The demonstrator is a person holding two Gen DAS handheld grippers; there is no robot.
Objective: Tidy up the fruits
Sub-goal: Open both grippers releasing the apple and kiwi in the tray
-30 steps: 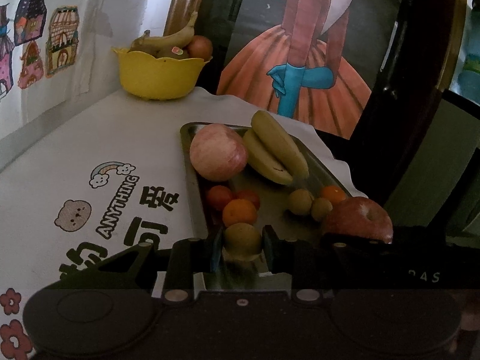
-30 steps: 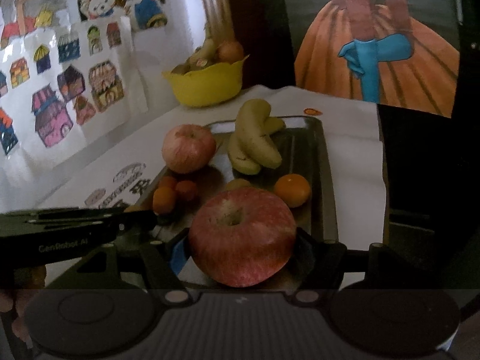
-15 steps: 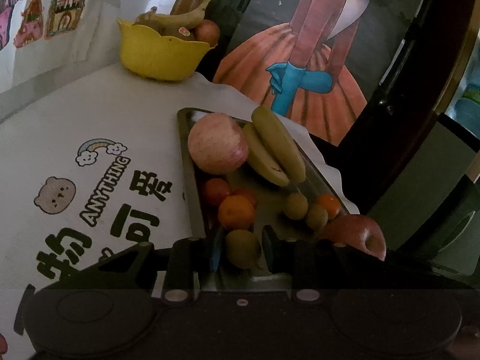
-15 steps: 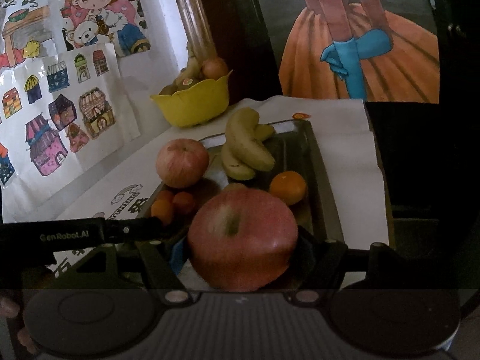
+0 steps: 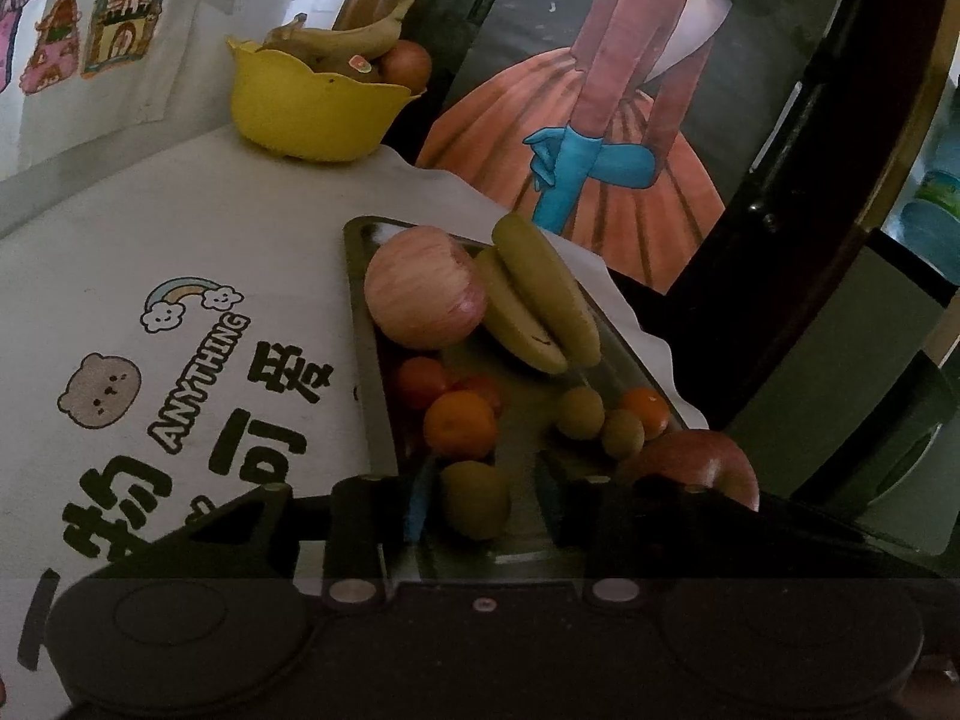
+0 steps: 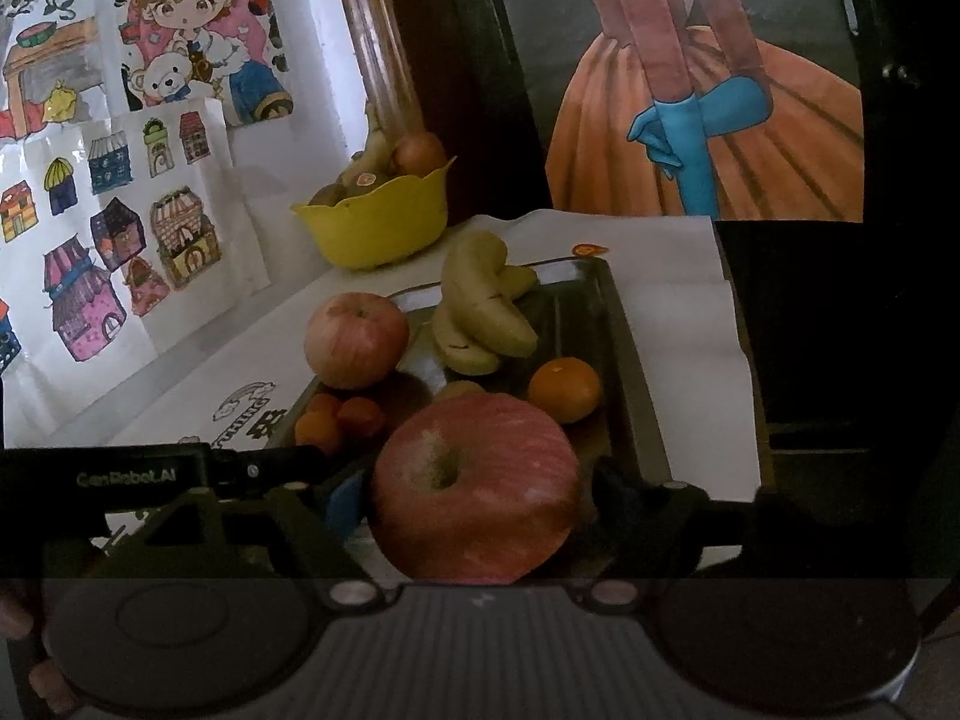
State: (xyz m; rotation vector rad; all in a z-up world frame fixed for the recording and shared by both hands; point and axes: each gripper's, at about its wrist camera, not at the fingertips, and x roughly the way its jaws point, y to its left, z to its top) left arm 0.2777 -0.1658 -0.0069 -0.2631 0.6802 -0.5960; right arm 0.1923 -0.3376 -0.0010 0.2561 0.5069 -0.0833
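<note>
- While both views climbed over the last second, the red apple [image 6: 474, 486] stayed clamped in the right tool [image 6: 474, 495], above the tray [image 6: 630, 360].
- Left tool [image 5: 477, 504] grips a green fruit [image 5: 476, 498].
- Likely bound for the yellow bowl [image 6: 384, 228].

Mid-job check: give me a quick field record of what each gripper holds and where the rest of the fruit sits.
left gripper: closed on small green fruit
right gripper: closed on red apple
metal tray: second apple, bananas, oranges, small green fruits
yellow bowl: far end of table, holds bananas and a reddish fruit
table cover: white, printed
</note>
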